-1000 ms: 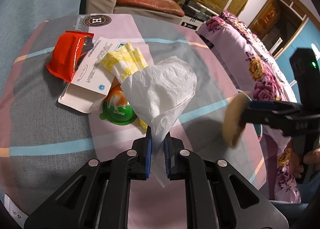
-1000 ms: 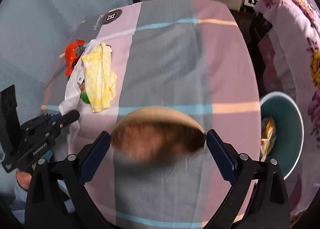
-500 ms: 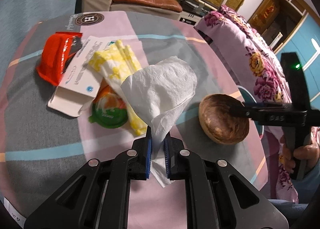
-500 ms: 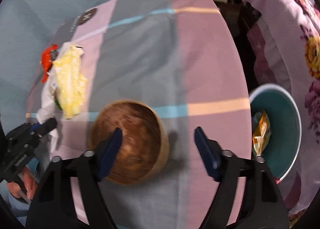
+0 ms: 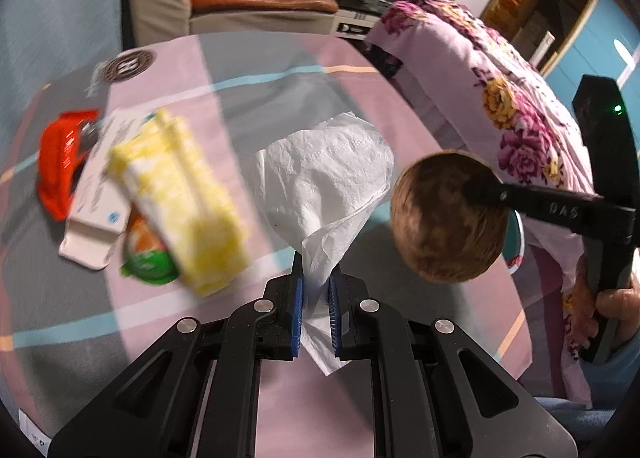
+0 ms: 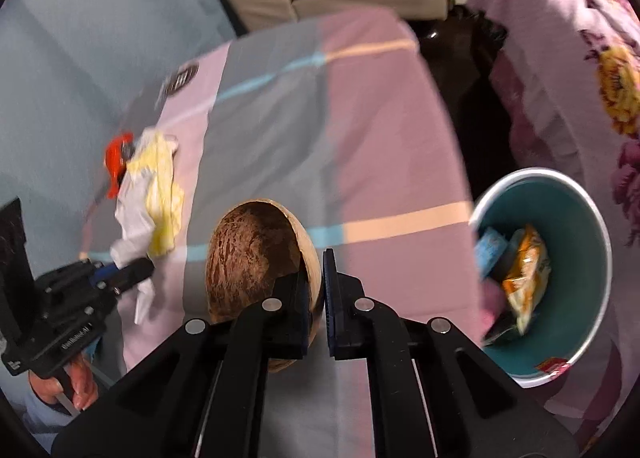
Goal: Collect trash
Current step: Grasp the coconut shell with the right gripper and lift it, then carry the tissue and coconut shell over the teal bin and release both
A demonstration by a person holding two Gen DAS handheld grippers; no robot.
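1. Trash is sitting in two places: the white tissue (image 5: 324,174) is pinched in your left gripper (image 5: 316,290), and a pile is waiting on the tablecloth (image 5: 280,90) — yellow napkin (image 5: 184,198), red wrapper (image 5: 60,162), white carton (image 5: 96,210) and green lid (image 5: 150,264).
2. Your right gripper (image 6: 316,290) is clamping the rim of the coconut shell (image 6: 252,254), one jaw inside, one outside; those jaws have just been closing onto it.
3. You're looking at the teal bin (image 6: 580,270) to the right, past the table edge, already holding wrappers.
4. Keep that rim grip firm as you're carrying; the shell is hanging off to one side and looks likely to pivot.
5. Get the shell fully over the bin mouth before you're letting go.
6. Keep the tissue squeezed and follow with it; it's light and probably drifting if dropped from high, so release low.
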